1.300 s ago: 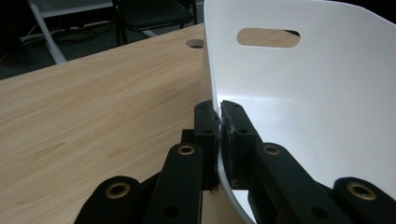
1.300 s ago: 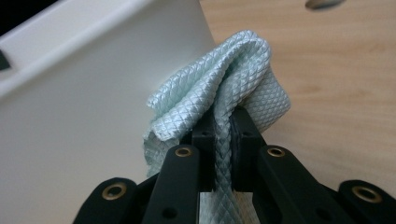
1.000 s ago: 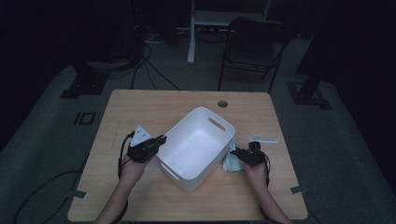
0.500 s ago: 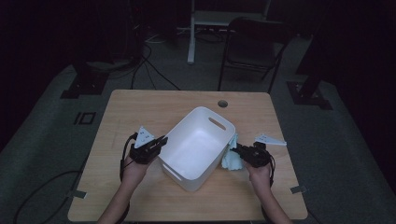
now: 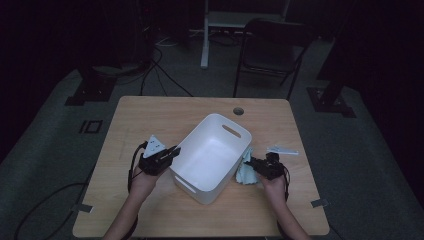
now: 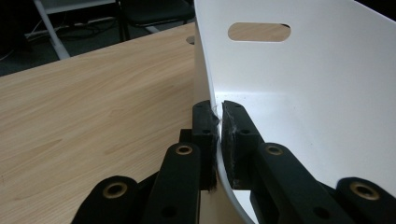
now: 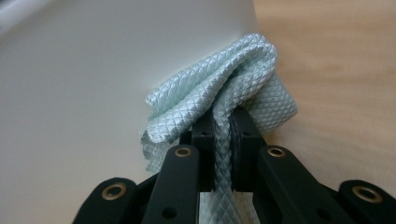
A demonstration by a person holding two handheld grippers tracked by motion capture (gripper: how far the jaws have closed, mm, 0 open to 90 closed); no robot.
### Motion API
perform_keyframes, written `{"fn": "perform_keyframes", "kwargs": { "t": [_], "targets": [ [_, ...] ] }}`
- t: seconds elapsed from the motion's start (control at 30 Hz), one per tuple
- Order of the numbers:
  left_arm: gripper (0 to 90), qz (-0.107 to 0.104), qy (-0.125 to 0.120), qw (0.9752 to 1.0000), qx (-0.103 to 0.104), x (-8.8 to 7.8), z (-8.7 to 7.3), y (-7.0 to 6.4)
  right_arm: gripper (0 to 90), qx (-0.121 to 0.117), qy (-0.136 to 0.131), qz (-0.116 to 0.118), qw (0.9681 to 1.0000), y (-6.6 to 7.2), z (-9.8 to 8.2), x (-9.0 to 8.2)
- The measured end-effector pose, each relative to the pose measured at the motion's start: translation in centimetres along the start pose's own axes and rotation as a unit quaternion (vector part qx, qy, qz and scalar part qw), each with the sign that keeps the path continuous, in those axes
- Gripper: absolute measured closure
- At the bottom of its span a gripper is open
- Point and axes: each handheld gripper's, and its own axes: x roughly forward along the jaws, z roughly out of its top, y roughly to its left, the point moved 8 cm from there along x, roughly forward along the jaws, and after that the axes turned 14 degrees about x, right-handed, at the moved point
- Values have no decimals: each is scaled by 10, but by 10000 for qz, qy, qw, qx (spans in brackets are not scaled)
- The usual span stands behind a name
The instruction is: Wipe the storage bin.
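A white plastic bin (image 5: pixel 212 155) with slot handles lies at an angle in the middle of the wooden table (image 5: pixel 150 115). My left gripper (image 5: pixel 172 151) is shut on the bin's left rim (image 6: pixel 208 88), one jaw outside the wall and one inside. My right gripper (image 5: pixel 251 163) is shut on a pale blue-green quilted cloth (image 5: pixel 245 172), held against the bin's outer right wall (image 7: pixel 93 70). The cloth (image 7: pixel 224 88) bunches up above the jaws.
A light folded piece (image 5: pixel 154 143) lies on the table just behind my left hand. A small white strip (image 5: pixel 282 150) lies to the right of the bin. The table has a round cable hole (image 5: pixel 238 110) near its far edge; a chair (image 5: pixel 272 50) stands beyond.
My right gripper has moved the cloth left and slightly up, closer against the bin's wall. The left gripper has held its grip on the rim.
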Motion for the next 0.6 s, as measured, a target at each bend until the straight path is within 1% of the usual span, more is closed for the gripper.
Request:
{"fn": "perform_keyframes", "kwargs": {
  "t": [0.07, 0.13, 0.17, 0.2, 0.23, 0.3, 0.37, 0.43, 0.47, 0.5, 0.53, 0.6],
  "targets": [
    [839, 5, 19, 10000, 34, 0, 0, 0, 829, 214, 175, 19, 9996, -5, -5, 5],
    [835, -21, -8, 10000, -3, 1, 0, -1, 827, 117, 364, -174, 9991, -11, -9, 12],
    [829, -33, -32, 10000, -39, 1, 0, -1, 827, 139, 435, -212, 9987, -15, -11, 15],
    [829, -38, -28, 10000, -38, 1, 0, -1, 828, 225, 512, -201, 9982, -18, -14, 18],
    [829, 7, -4, 10000, 21, 1, 0, -1, 829, 253, 521, -196, 9981, -20, -15, 19],
    [831, 36, 21, 10000, 30, 1, 0, -1, 830, 242, 512, -200, 9982, -19, -15, 19],
    [832, 102, 40, 9999, 23, 2, 1, -2, 831, 135, 394, -108, 9991, -11, -10, 12],
    [832, 132, 51, 9999, 66, 2, 1, -3, 831, 18, 240, 40, 9997, 0, -4, 4],
    [831, 137, 50, 9999, 50, 2, 1, -4, 831, -24, 146, 135, 9998, 6, -1, -1],
    [832, 155, 48, 9998, 69, 2, 1, -4, 830, -116, 58, 188, 9997, 13, 2, -6],
    [832, 195, 40, 9998, 43, 2, 1, -4, 830, -234, -45, 208, 9995, 20, 5, -12],
    [831, 200, -12, 9998, 14, 2, 1, -4, 829, -449, -248, 282, 9983, 36, 10, -22]
  ]
}}
